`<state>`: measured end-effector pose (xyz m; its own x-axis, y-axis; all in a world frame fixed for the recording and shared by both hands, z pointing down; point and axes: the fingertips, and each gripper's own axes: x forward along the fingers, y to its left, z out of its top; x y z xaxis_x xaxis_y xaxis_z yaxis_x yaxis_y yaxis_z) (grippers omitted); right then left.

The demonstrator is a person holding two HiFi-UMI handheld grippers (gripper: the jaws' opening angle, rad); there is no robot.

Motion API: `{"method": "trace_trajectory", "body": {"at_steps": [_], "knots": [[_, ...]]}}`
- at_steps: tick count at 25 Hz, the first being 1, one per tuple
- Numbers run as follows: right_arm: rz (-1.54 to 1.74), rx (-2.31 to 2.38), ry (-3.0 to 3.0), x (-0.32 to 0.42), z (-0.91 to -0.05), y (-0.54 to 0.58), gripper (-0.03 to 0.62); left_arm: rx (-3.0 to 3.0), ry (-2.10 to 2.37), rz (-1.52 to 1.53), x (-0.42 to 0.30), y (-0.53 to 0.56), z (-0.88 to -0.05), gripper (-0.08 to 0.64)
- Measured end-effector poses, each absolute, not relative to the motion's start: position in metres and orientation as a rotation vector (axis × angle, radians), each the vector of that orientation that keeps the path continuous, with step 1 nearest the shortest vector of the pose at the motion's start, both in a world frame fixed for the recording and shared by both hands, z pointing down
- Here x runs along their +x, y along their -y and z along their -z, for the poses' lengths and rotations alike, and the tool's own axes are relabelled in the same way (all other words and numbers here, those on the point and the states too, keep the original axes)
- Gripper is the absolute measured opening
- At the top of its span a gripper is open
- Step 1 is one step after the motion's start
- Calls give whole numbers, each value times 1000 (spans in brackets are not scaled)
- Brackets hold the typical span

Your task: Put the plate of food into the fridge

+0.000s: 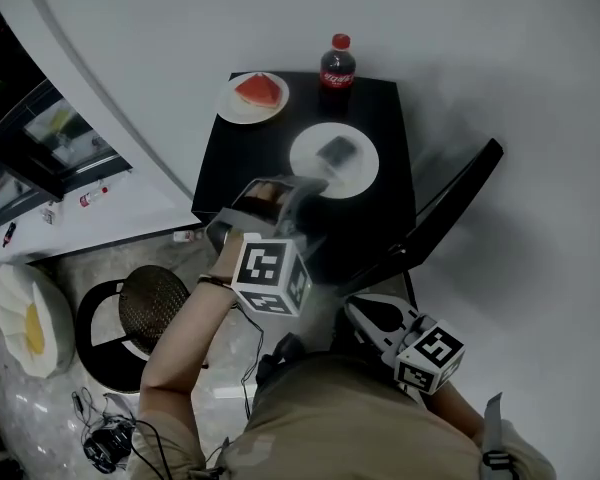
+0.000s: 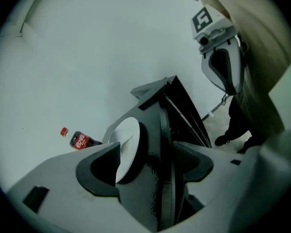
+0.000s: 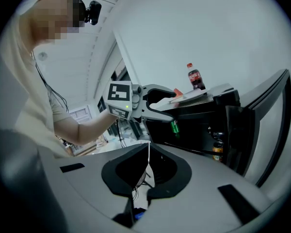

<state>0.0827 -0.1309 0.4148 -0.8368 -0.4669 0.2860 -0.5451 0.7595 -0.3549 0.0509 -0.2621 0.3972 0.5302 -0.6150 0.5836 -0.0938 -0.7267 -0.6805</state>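
On top of the small black fridge (image 1: 380,118) lies a white plate (image 1: 333,158) (image 2: 127,141) with a dark piece of food on it. My left gripper (image 1: 295,190) (image 2: 150,152) stands open at the top's front edge, its jaws wide apart, with the plate's rim just in front of them. From the right gripper view, the left gripper (image 3: 157,101) spreads above and below the plate's (image 3: 189,96) near rim. My right gripper (image 1: 365,313) (image 3: 148,149) hangs lower, in front of the fridge's open door (image 1: 450,213) (image 3: 269,120), shut and holding nothing.
A second plate with a watermelon slice (image 1: 255,93) and a cola bottle (image 1: 337,63) (image 2: 80,141) (image 3: 195,76) stand at the back of the fridge top. Inside are a green bottle (image 3: 174,126) and jars (image 3: 217,149). A black round stool (image 1: 145,308) and cables (image 1: 105,438) lie at floor left.
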Motion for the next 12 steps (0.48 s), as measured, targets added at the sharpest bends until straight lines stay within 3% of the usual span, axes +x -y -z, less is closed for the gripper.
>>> {"method": "trace_trajectory", "body": {"at_steps": [12], "knots": [[-636,819,2765,90,-418,140,21,-2108,-480,1290,53,271,-425,313]]}}
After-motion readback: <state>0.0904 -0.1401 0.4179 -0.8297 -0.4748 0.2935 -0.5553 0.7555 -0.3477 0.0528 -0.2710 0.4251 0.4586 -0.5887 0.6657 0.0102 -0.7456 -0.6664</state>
